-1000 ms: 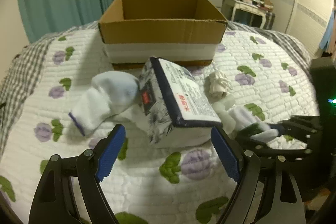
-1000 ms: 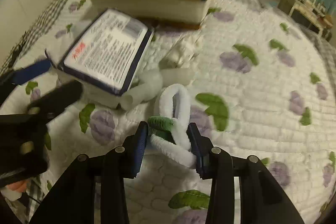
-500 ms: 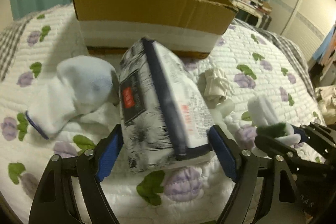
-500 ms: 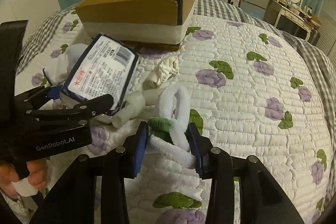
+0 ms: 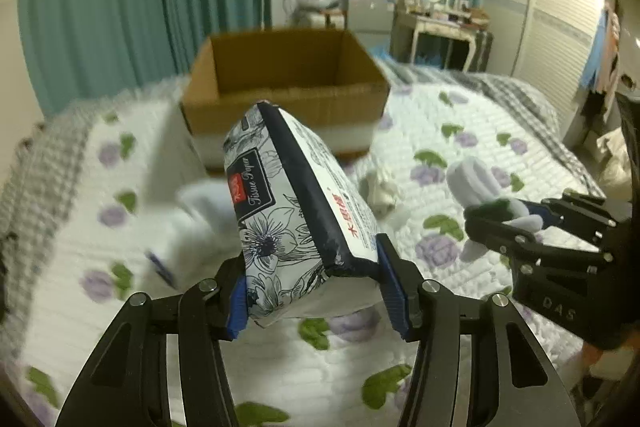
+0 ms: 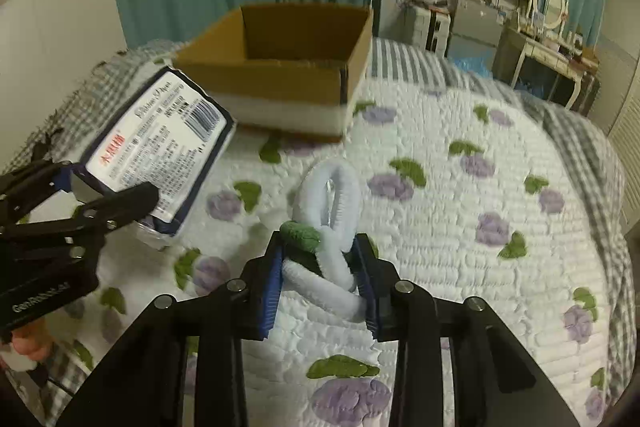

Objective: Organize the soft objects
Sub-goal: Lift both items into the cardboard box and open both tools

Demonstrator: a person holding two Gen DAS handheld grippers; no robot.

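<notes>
Left wrist view: we see the left gripper (image 5: 314, 287) clamped on the tissue pack (image 5: 296, 211), lifted off the quilt (image 5: 480, 115), long axis pointing ahead toward the cardboard box (image 5: 286, 75). Right wrist view: the right gripper (image 6: 320, 277) pinches the white-and-green chenille loop (image 6: 328, 203); the box (image 6: 280, 67) lies ahead, slightly left. We judge the left gripper (image 6: 80, 203) nearer it.

the left tool (image 5: 316, 291) closed from open onto the tissue pack (image 5: 296, 211) and raised it off the bed (image 5: 460, 115). the right tool (image 6: 320, 283) lifted the white and green chenille loop (image 6: 328, 211) clear of the quilt.
</notes>
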